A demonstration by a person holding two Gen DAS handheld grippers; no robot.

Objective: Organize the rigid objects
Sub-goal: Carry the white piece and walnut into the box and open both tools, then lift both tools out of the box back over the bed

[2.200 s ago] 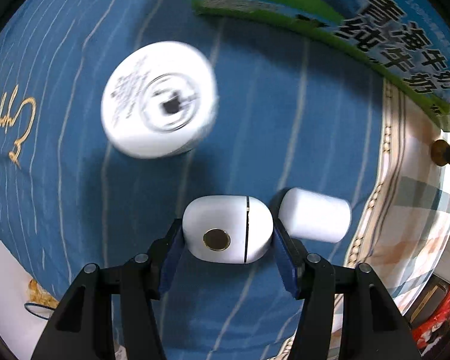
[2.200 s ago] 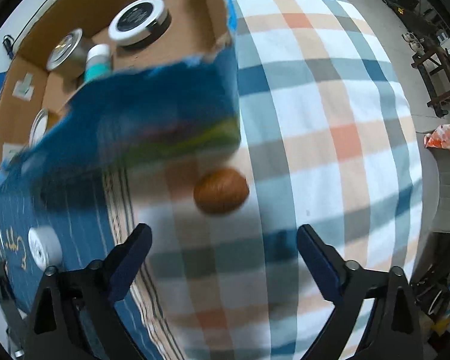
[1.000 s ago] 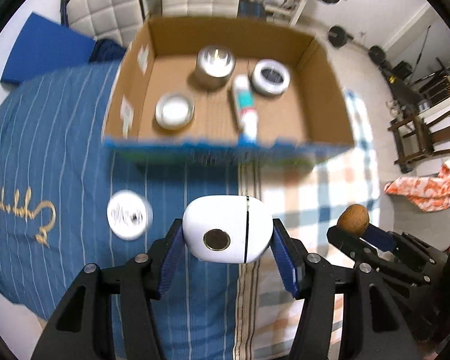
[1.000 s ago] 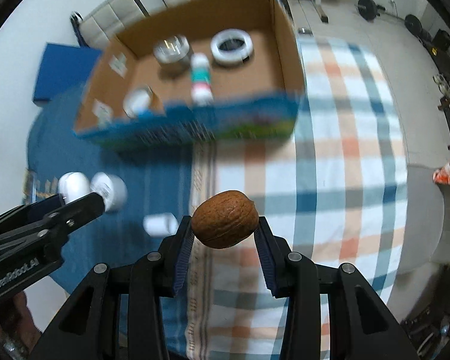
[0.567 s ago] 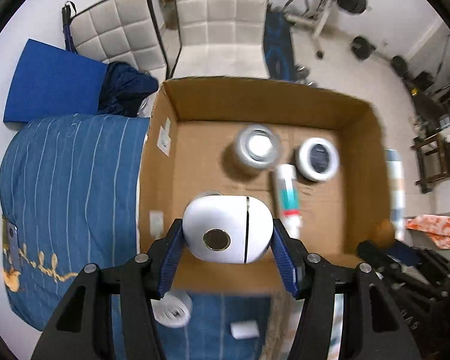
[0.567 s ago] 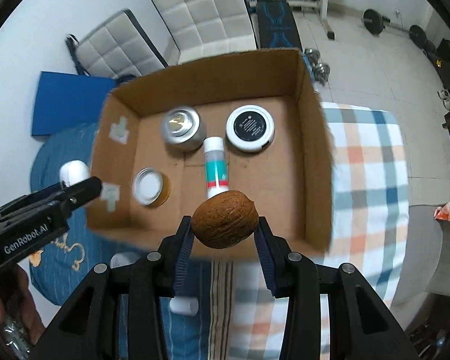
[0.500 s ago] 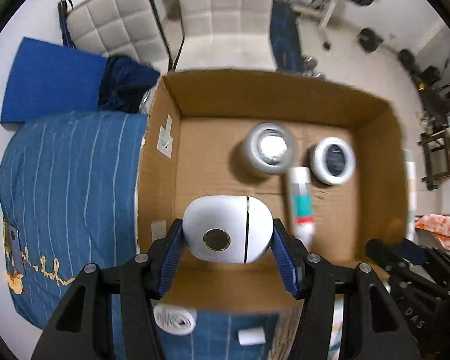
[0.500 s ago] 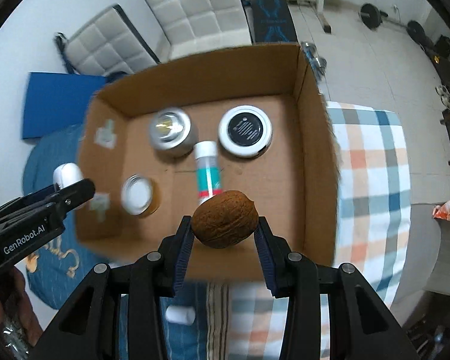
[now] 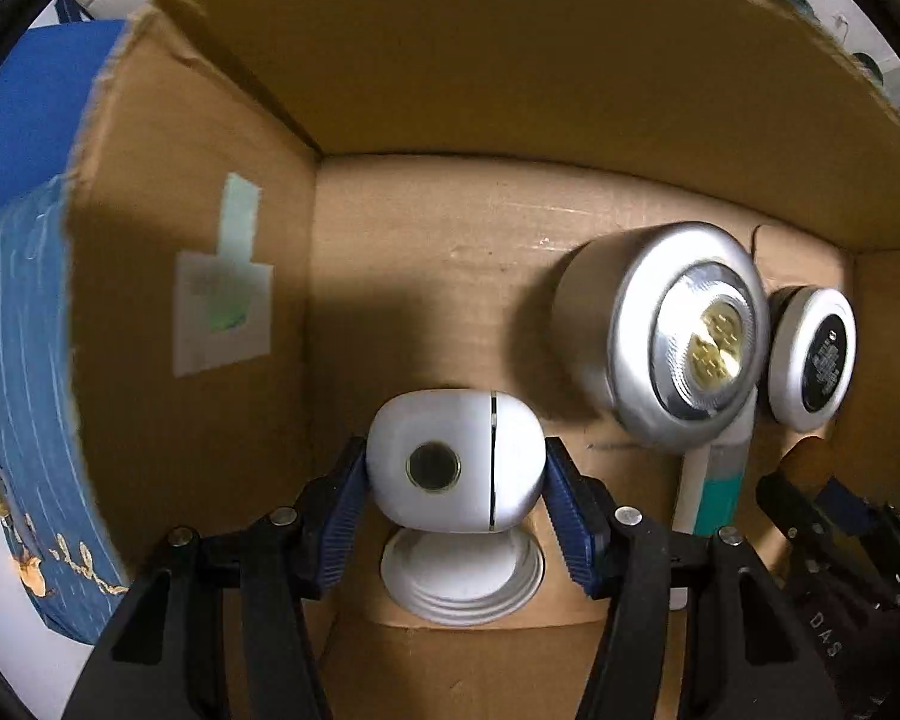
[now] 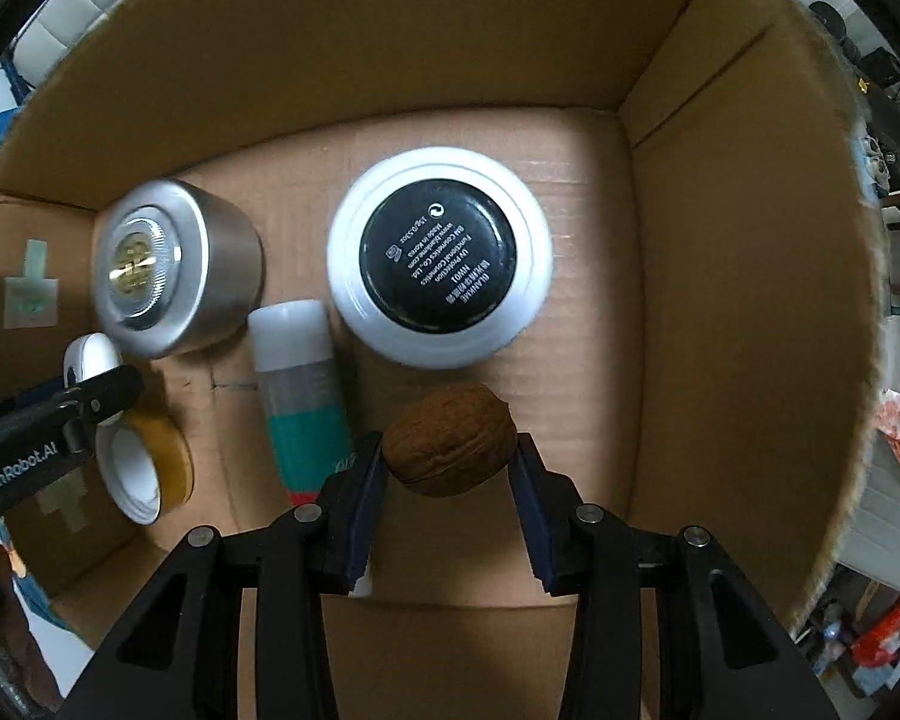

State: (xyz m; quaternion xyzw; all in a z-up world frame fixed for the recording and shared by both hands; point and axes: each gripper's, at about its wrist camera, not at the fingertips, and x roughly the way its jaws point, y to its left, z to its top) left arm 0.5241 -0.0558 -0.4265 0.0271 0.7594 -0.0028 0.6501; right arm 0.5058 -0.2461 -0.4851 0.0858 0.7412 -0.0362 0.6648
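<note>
While both hang inside the cardboard box point(image 10: 720, 312), left tool point(image 9: 456, 480) pinches white case point(image 9: 450, 468); right tool point(image 10: 450, 462) pinches walnut point(image 10: 450, 447).

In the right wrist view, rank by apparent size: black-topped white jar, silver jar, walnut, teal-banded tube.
1. black-topped white jar
2. silver jar
3. teal-banded tube
4. walnut, though it is nearest the camera, so really smaller than it looks.

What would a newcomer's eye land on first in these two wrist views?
The walnut clamped in the right hand-held gripper, low inside the cardboard box. Then the white rounded case gripped by the left hand-held gripper, directly above a white-lidded jar on the box floor.
</note>
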